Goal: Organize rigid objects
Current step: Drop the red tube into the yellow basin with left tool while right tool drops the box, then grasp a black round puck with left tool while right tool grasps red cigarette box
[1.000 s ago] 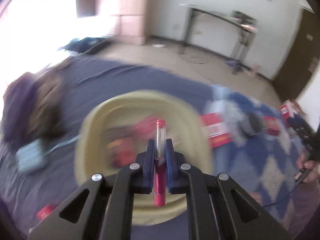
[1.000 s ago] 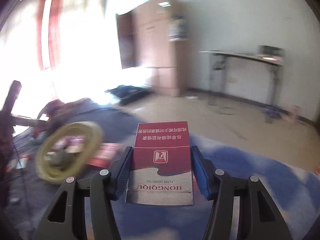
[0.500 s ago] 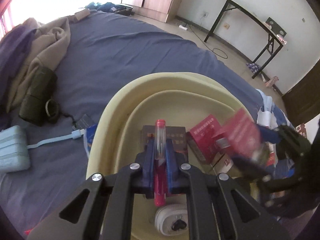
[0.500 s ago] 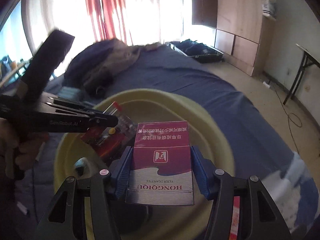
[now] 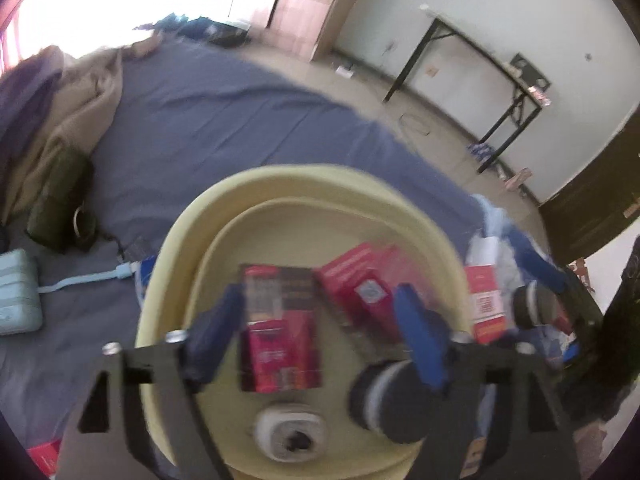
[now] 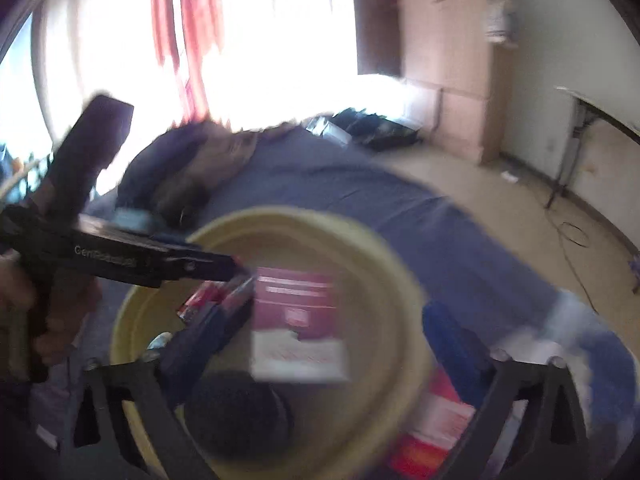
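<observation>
Basin (image 5: pixel 180 248) sitting on blue bed sheet (image 5: pixel 224 120), filling lower centre of left wrist view. Left gripper (image 5: pixel 320 320) hovering over it, jaws spread wide, gripping nothing. Dark-red box (image 5: pixel 280 328) lying flat directly between and below jaws, long axis running along fingers; second red box (image 5: pixel 360 288) just right of it.

Right wrist view: right gripper (image 6: pixel 328 344) likewise over basin (image 6: pixel 400 280), jaws gaping apart. Maroon cigarette pack (image 6: pixel 298 328) blurred, sitting between jaws without touching either pad. Left gripper entering from left, appearing nearer the red boxes.
</observation>
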`<action>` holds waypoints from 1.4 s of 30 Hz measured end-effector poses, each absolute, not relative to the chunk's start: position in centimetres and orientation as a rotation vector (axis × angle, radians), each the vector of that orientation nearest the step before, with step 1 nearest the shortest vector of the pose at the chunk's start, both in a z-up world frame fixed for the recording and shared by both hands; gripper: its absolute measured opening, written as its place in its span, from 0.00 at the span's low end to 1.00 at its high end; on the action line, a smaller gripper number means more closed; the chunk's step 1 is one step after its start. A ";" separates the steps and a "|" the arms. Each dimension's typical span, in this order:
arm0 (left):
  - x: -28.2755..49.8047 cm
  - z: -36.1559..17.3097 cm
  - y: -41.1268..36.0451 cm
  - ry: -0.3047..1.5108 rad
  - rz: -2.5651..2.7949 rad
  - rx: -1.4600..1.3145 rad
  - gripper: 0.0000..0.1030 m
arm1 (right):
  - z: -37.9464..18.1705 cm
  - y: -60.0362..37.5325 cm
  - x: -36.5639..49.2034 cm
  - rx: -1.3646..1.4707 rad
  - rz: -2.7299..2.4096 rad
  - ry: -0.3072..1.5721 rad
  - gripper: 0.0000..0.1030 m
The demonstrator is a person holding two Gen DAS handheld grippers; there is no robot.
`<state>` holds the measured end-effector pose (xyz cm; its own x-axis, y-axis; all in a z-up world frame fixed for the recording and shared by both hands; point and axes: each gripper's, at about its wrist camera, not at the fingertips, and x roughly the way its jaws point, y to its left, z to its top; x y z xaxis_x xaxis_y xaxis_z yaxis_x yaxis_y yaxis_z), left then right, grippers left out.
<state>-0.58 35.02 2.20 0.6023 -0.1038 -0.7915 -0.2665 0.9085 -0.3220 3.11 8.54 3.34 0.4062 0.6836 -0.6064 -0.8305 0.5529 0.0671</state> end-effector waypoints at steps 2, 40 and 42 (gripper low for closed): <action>-0.3 3.1 32.9 0.926 0.066 -0.414 0.89 | 5.0 2.8 3.0 -0.189 0.896 0.587 1.00; 13.0 -1.5 2.9 1.206 -0.263 -0.095 0.95 | -0.5 -21.4 10.8 -0.300 0.697 0.697 1.00; 13.3 -1.7 2.8 1.202 -0.269 -0.103 0.95 | -0.8 -21.1 11.2 -0.293 0.717 0.724 1.00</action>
<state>13.29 2.83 -1.67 0.3334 -0.2595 -0.9064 0.1510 0.9637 -0.2204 11.23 -21.15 -0.78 0.5280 0.4937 -0.6910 -0.6864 0.7272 -0.0049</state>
